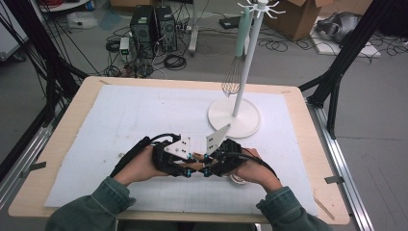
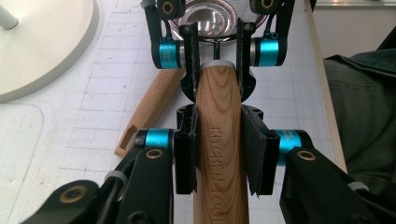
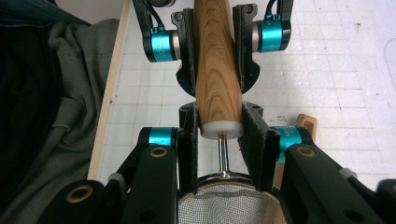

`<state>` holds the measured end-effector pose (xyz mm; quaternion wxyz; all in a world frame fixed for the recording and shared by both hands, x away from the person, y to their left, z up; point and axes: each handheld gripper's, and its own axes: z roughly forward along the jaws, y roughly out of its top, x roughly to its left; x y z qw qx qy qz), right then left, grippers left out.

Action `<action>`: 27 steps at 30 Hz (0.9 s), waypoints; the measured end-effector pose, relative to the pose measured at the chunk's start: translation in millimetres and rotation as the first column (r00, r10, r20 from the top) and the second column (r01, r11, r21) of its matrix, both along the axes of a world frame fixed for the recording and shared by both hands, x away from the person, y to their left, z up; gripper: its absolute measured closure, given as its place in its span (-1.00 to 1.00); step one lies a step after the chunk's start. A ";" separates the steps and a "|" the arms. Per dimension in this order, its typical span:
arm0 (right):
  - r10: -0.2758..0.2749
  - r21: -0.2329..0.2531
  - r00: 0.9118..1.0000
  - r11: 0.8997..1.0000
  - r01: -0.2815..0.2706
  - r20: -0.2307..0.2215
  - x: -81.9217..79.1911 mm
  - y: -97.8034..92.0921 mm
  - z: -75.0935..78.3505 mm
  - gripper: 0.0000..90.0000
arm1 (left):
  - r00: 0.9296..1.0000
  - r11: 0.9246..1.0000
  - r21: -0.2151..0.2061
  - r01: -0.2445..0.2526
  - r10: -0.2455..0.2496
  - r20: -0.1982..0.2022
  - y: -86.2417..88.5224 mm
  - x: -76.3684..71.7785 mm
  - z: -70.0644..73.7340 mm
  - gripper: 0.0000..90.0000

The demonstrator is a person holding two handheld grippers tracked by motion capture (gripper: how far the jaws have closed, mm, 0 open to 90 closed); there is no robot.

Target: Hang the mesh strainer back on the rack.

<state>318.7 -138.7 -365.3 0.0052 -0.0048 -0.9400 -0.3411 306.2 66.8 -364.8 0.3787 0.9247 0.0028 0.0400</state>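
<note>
While both of our grippers meet nose to nose over the near middle of the counter (image 1: pixel 67 144), we hold one wooden-handled strainer (image 2: pixel 219 140) between them. In the left gripper view, the left gripper (image 2: pixel 219 154) has its jaws narrowed onto the wooden handle, one pad on each side, with the lettered stretch of the handle running up between them. Just beyond, the right gripper (image 2: pixel 215 60) faces us and pinches the same handle at its white collar, and the strainer's metal bowl sits past that gripper's jaws. In the right gripper view the right gripper (image 3: pixel 219 135) clamps the collar end, the thin metal stem drops between its jaws, and the mesh bowl (image 3: pixel 229 205) lies right below them. The left gripper (image 3: pixel 217 51) grips the handle farther along. A second wooden handle (image 2: pixel 147 112) lies flat on the white mat (image 1: pixel 120 120), just to the left of the left gripper's jaws and apart from them. Beyond both sets of jaws stands a white rack (image 1: pixel 235 115) with a whisk (image 1: pixel 232 79) hanging from it.
</note>
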 end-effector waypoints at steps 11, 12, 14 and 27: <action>-0.014 0.019 1.000 1.000 0.014 0.001 -0.4 -2.9 3.7 0.55 | 0.999 0.999 -0.025 -0.025 0.025 -0.024 11.1 2.4 1.5 0.43; -0.013 0.023 1.000 1.000 0.013 0.006 0.0 -3.3 4.1 0.55 | 0.999 0.999 -0.024 -0.028 0.027 -0.024 13.0 2.5 1.7 0.42; -0.019 0.029 1.000 0.999 0.019 0.010 0.0 -4.1 4.8 0.55 | 0.999 0.999 -0.027 -0.033 0.032 -0.032 17.6 2.5 2.3 0.38; -0.028 0.059 0.999 0.998 0.026 0.029 -3.2 -5.0 9.2 0.55 | 0.996 0.996 -0.054 -0.069 0.066 -0.057 46.5 1.5 6.6 0.22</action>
